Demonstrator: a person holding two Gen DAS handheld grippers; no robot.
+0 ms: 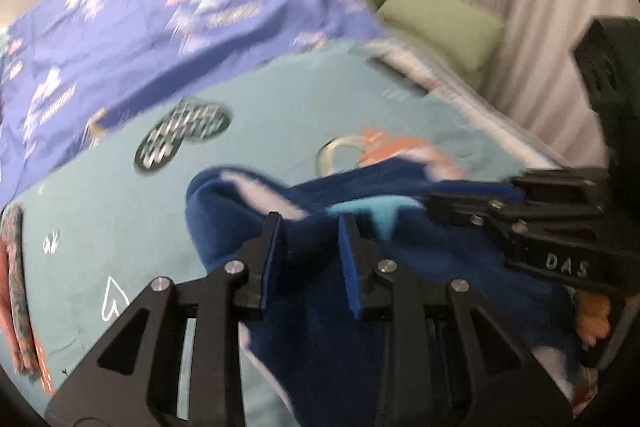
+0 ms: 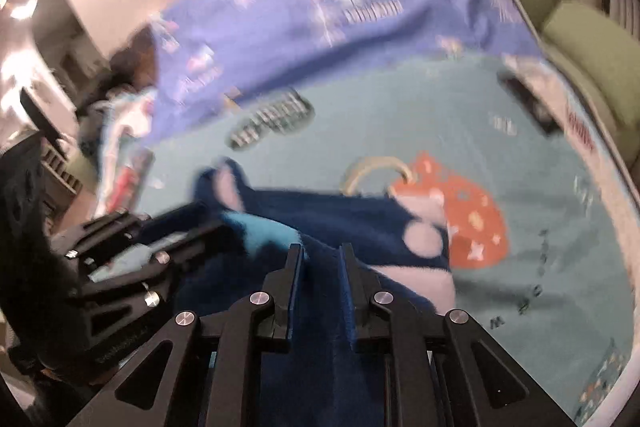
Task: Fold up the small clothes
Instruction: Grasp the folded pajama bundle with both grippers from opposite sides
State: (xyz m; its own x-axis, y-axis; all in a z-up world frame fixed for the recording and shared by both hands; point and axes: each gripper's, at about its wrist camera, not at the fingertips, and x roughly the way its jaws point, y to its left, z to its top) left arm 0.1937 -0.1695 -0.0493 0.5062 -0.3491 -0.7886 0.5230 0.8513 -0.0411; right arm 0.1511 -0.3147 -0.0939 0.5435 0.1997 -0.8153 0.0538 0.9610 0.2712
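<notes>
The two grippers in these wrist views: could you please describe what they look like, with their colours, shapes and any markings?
Both are matte black. The left gripper and the right gripper each have two straight fingers faced with ribbed blue pads, carried on angular black linkage arms with triangular cut-outs and round silver pivot screws. In the left wrist view, the right gripper's side bears raised letters "DAS". No cables or sleeves show.
</notes>
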